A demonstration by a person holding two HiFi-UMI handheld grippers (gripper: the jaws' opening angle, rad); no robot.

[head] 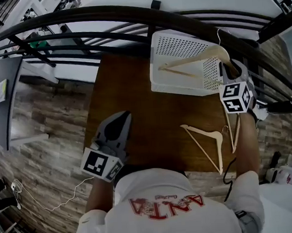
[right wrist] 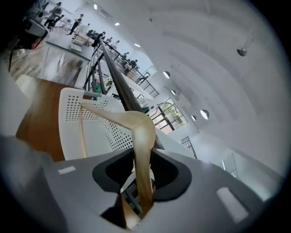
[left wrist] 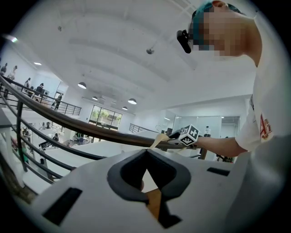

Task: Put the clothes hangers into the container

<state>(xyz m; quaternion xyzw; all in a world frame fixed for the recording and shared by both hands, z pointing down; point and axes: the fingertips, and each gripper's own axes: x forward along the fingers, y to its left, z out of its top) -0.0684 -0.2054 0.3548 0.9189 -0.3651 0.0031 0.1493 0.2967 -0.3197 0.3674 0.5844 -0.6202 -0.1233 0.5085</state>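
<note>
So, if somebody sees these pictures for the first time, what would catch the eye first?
First, the right gripper is shut on a pale wooden hanger, held above the white perforated container at the far right of the brown table. Next, two more hangers lie on the table near the person, beside the right arm. The left gripper hangs empty over the table's near left edge.

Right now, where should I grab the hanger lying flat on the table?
Probably on one thin wooden arm, close to the top bend. The hanger lies flat, so come straight down from above, with the jaws across that arm. The open triangle inside should leave room for one jaw.
</note>
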